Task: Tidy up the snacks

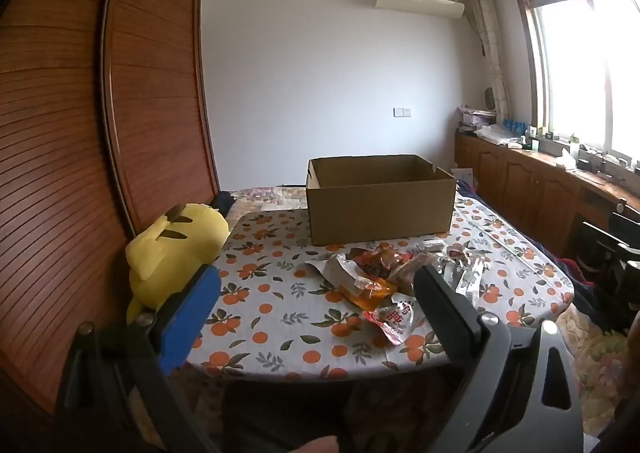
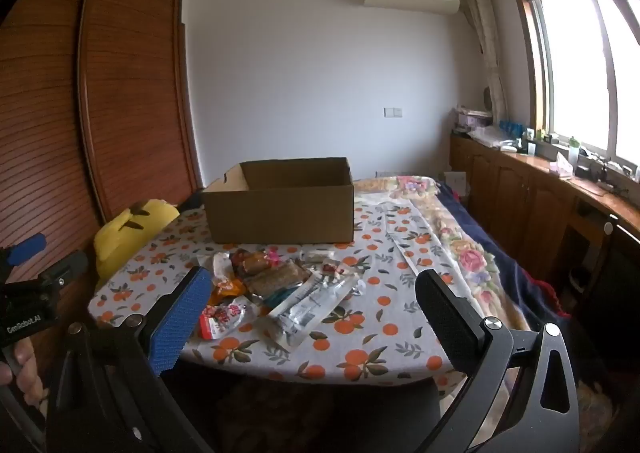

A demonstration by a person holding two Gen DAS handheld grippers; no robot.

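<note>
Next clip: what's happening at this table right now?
A person holds a pair of tongs in each hand over a table with an orange-print cloth. Both the left tongs and the right tongs are wide open and empty. A pile of snack packets lies loose on the cloth, in front of an open cardboard box. A yellow plush toy sits at the table's left edge.

A plain brown cardboard box (image 1: 380,209) stands on a white cloth printed with oranges and green leaves (image 1: 272,313). At the left of the frame lies a yellow plush toy with black-tipped ears (image 1: 172,249). The crinkly snack packets (image 2: 276,285) show red, orange, brown and silver.
</note>
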